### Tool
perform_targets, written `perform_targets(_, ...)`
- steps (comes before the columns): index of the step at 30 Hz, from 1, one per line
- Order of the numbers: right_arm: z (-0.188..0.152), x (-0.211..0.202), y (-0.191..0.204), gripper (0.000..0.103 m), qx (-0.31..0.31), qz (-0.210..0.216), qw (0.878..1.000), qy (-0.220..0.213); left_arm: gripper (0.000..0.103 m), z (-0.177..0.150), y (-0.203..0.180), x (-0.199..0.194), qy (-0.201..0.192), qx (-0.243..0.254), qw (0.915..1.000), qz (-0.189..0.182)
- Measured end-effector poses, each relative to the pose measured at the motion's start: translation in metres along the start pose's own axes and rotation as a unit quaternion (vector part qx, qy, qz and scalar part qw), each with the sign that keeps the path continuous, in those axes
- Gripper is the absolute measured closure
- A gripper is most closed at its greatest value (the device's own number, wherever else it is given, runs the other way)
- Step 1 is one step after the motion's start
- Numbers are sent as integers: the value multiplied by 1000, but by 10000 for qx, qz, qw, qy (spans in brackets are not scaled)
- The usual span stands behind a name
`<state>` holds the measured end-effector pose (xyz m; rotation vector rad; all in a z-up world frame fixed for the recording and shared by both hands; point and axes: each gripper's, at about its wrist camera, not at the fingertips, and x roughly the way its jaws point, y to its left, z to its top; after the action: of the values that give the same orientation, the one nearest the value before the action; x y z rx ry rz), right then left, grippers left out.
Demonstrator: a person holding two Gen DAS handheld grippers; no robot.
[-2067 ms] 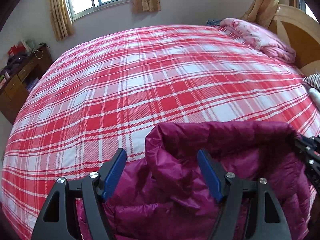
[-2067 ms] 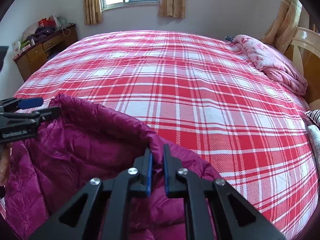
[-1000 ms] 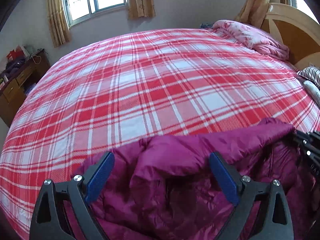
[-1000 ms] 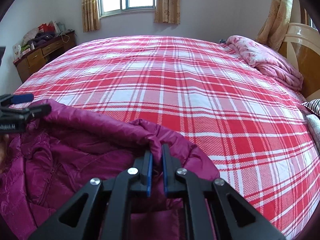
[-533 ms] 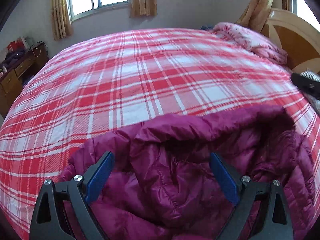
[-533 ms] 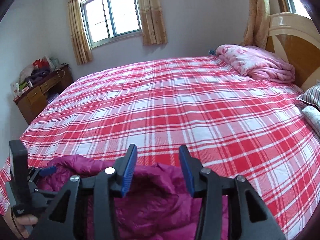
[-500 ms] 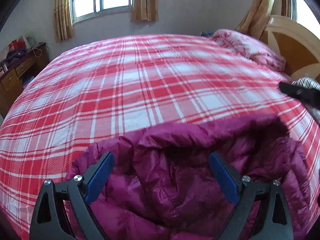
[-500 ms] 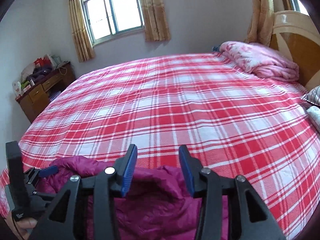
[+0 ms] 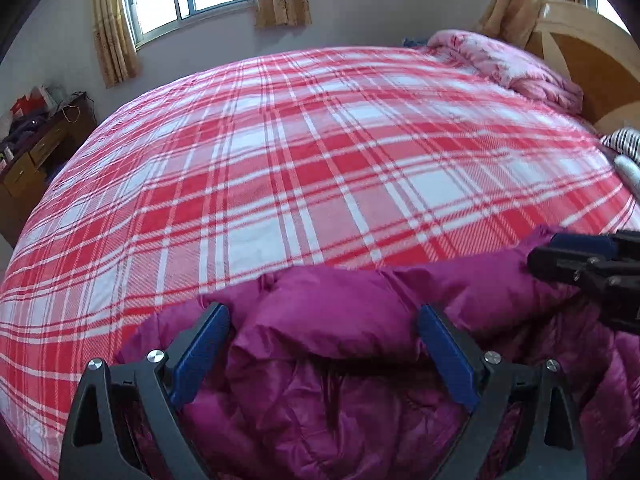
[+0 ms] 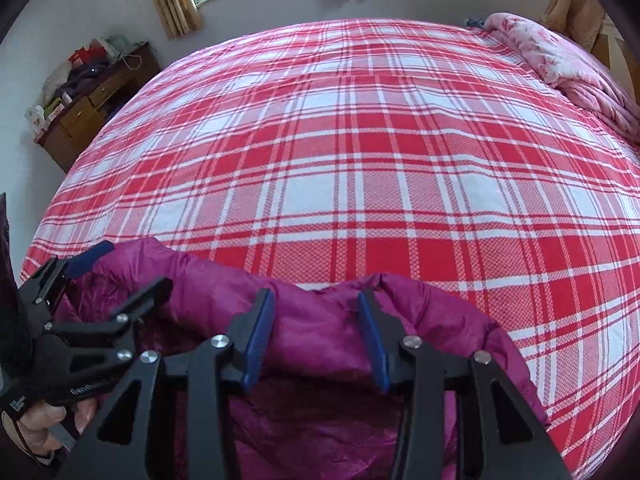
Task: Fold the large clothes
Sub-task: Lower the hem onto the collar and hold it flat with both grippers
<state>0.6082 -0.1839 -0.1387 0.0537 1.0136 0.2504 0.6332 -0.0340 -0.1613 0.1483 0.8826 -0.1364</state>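
Observation:
A magenta puffy down jacket lies bunched on the near edge of the bed; it also shows in the right wrist view. My left gripper is open, its blue-padded jaws standing wide apart on either side of a rolled fold of the jacket. My right gripper is open too, its jaws on either side of the jacket's top fold. The right gripper shows at the right of the left wrist view, and the left gripper at the left of the right wrist view. Neither grips the fabric.
The bed carries a red and white plaid cover that stretches away from me. A pink quilt lies by the wooden headboard at the far right. A wooden dresser with clutter stands at the left wall under a curtained window.
My right gripper let go of the jacket's edge and opened about a second ago. The jacket's raised edge has dropped into a low roll on the bed. Both grippers have moved lower.

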Motion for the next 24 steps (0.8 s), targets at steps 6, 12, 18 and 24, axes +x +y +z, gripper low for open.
perform_targets(6,-15,5,3,56,-168,-181,9996,-150,7,-2,8,-7,-45,-301,9993,-214)
perform_targets(12,-28,9,4,56,-234,-269,9983,-455,7,21,13,-49,-661,-560,9955,-374)
perform_targets(18,-36,10,3,56,-274,-282,9969,-681,7,11,1,-2,63,-305,9995,-2)
perform_targets(24,-37,13,-1,56,-181,-117,9971,-724,7,-8,5,19,281,-387,9988,-116)
